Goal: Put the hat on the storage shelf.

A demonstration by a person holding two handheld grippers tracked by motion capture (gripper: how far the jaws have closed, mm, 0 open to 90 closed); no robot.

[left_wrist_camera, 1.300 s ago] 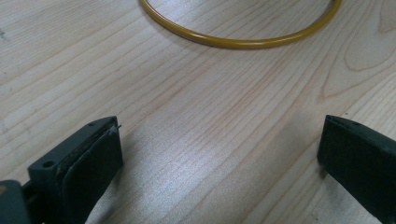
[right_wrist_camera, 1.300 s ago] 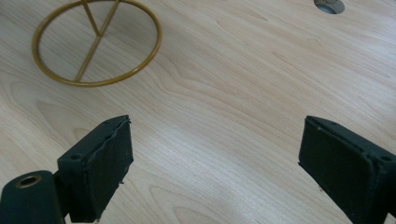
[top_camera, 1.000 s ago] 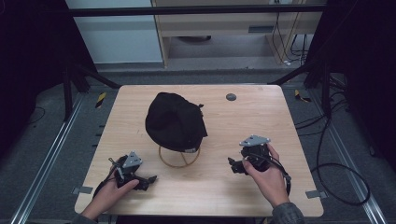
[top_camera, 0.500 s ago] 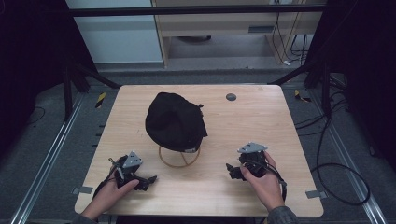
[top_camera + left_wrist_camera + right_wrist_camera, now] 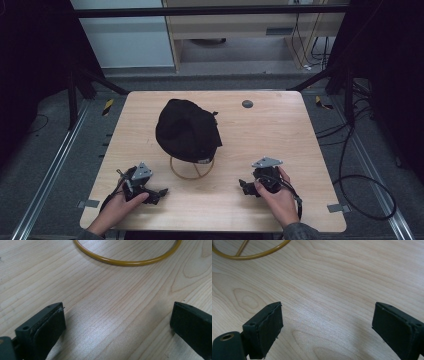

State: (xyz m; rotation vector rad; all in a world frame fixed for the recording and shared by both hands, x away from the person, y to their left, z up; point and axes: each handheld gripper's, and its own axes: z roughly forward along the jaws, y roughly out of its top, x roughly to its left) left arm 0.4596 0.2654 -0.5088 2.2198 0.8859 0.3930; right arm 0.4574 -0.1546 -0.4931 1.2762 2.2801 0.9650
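A black cap [image 5: 187, 131] sits on a stand with a yellow ring base [image 5: 192, 170] at the middle of the wooden table [image 5: 280, 130]. My left gripper [image 5: 159, 193] rests low on the table at the front left, open, jaws wide apart over bare wood [image 5: 117, 322], with the ring base [image 5: 125, 262] just ahead. At the front right my right gripper [image 5: 245, 187] also lies low and open, nothing between its jaws [image 5: 327, 327]. An arc of the ring base [image 5: 249, 255] shows at the top left of the right gripper view.
A small dark round disc [image 5: 247, 104] lies near the table's far edge. Metal rails [image 5: 50, 170] run along the floor on both sides, and a black cable [image 5: 360, 195] loops on the floor at the right.
My right gripper has drawn back toward the front edge of the table and lowered. The left gripper and the cap have stayed put.
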